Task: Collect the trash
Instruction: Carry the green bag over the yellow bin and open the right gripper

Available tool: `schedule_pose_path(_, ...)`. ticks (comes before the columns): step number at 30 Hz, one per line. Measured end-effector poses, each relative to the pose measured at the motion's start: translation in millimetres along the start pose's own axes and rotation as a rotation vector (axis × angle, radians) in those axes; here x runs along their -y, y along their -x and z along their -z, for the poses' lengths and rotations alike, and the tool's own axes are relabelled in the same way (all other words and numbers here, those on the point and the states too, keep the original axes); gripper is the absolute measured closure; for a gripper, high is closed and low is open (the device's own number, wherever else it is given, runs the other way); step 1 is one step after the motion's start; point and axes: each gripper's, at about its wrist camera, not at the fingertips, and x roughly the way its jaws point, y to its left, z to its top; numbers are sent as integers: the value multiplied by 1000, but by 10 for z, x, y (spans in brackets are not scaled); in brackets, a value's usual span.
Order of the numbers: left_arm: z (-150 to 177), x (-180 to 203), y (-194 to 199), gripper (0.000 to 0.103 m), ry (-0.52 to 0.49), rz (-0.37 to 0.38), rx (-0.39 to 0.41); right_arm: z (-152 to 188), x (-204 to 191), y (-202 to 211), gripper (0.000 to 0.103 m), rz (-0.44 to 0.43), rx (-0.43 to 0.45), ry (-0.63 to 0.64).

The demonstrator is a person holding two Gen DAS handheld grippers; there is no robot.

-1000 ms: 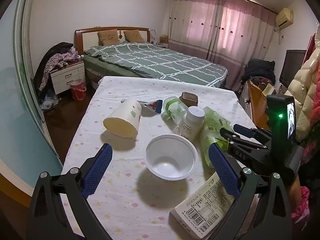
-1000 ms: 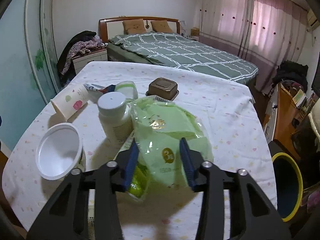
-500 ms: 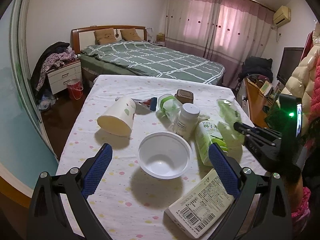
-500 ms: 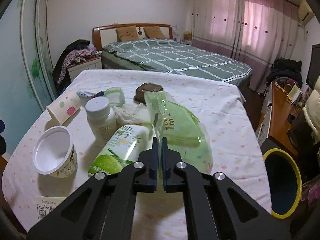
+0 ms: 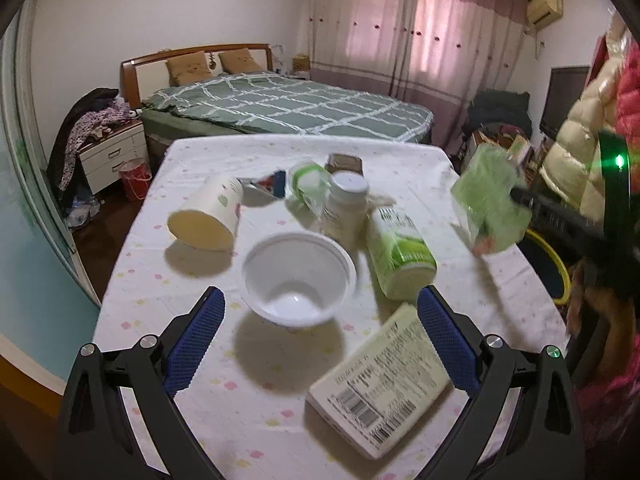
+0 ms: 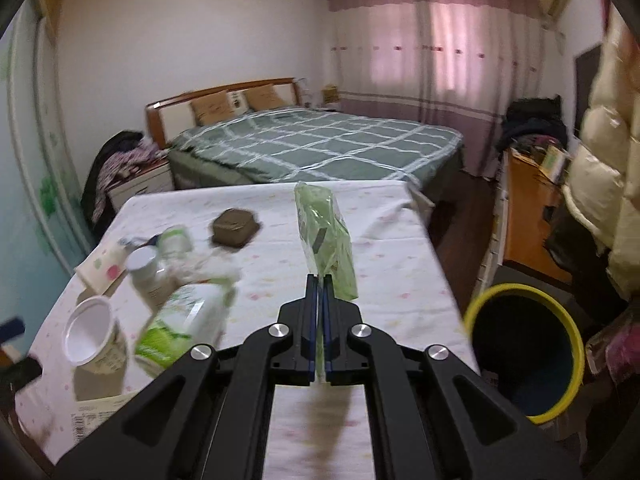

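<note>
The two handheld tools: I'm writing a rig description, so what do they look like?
Both the left tool and the right tool have matte black angular linkage frames, silver pivot bolts and blue textured finger pads. A green indicator light glows on the right one's body.

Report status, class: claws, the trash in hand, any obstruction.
Right claw shut on green bag, lifted above table. Left claw open over white bowl. Yellow-rimmed bin beside table, path clear.

The crinkled green plastic bag (image 6: 326,236) hangs upright above the table, with the yellow-rimmed bin (image 6: 524,350) at its four o'clock.
</note>
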Motion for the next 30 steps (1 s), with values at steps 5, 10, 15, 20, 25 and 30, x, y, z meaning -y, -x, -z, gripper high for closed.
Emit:
schedule_pose_path(5,169,64,-65,8,-19,20,-42,3,516,-20,101,95,7,-106)
schedule_pose_path(10,300,128,-129,8,-38,33,-77,48,1005,-56,101,196,14,-209)
schedule_pose_path(15,347,175,-186,8,-57,36,-99,115,1397,-84,101,264,18,-283)
schedule_pose_path(20,392,240,-205,8,-82,41,-112,147,1718,-88,101,326,32,-345)
schedule_pose_path(25,465,302,-256,8,-101,59,-145,173,1915,-180,101,392,15,-362)
schedule_pose_path(30,557,371,-320,8,-119,78,-184,252,2007,-368,90,481,-37,-368)
